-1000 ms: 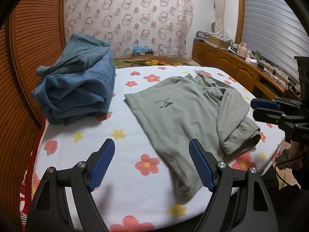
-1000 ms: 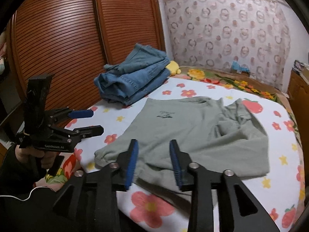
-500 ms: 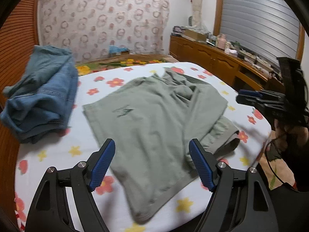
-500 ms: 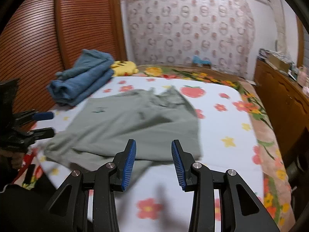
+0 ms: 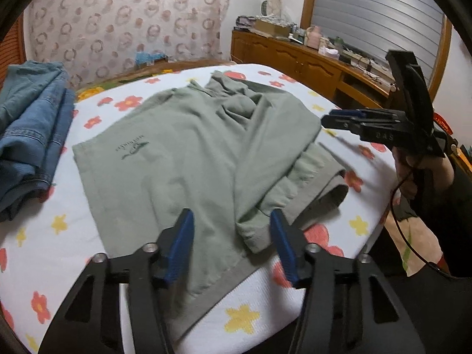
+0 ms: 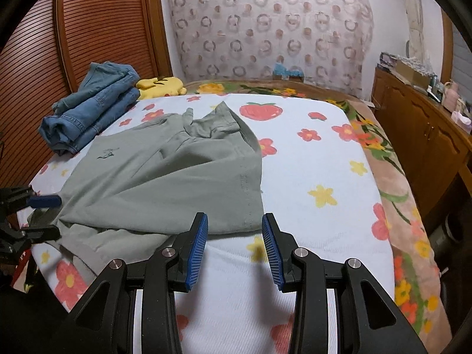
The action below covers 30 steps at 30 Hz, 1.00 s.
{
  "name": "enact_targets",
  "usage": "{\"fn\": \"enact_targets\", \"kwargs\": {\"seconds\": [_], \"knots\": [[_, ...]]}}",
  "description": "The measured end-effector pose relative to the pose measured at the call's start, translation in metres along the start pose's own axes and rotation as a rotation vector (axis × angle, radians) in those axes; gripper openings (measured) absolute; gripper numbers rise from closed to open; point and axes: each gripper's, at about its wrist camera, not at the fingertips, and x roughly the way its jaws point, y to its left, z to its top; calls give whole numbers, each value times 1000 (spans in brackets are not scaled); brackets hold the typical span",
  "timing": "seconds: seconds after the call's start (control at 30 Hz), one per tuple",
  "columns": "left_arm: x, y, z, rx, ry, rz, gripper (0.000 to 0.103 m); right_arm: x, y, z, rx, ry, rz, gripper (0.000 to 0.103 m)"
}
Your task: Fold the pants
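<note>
Grey-green pants (image 5: 188, 153) lie partly folded on the flowered bed sheet, with a small dark logo near one corner; they also show in the right wrist view (image 6: 165, 183). My left gripper (image 5: 233, 244) is open, just above the pants' near hem at the bed edge, holding nothing. My right gripper (image 6: 234, 247) is open and empty over the sheet, beside the pants' other edge. In the left wrist view the right gripper (image 5: 339, 119) hovers at the right of the pants. In the right wrist view the left gripper (image 6: 44, 215) sits at the far left.
A stack of folded blue jeans (image 6: 88, 109) lies at the far left of the bed (image 6: 318, 159), also in the left wrist view (image 5: 32, 124). A yellow plush toy (image 6: 160, 87) lies behind it. A wooden cabinet (image 6: 421, 129) lines the right side, a wooden wardrobe (image 6: 97, 29) the left.
My left gripper has moved right and closer onto the pants' near hem, its fingers narrowed. My right gripper has swung round to the pants' right side and opened a little wider.
</note>
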Motion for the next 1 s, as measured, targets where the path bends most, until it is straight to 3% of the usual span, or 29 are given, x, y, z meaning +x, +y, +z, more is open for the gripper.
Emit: {"fn": "enact_targets", "kwargs": {"seconds": [0.4,0.77,0.8,0.87,1.0], "knots": [[9,-12,-4,13,29,-49,17,16,-5,2,14,33,6,40],[7,-10,-2,14,18,-40,13,29,-2,8,-7,88,-25,39],[7,-10,-2,14,18,-41,13,30,-2,8,-7,90,-22,36],[7,-9,-1,15,16,-40,13,32,-2,10,-7,87,-13,12],[1,-9,1,18,0,-39,9,30,-1,10,-21,78,0,2]]}}
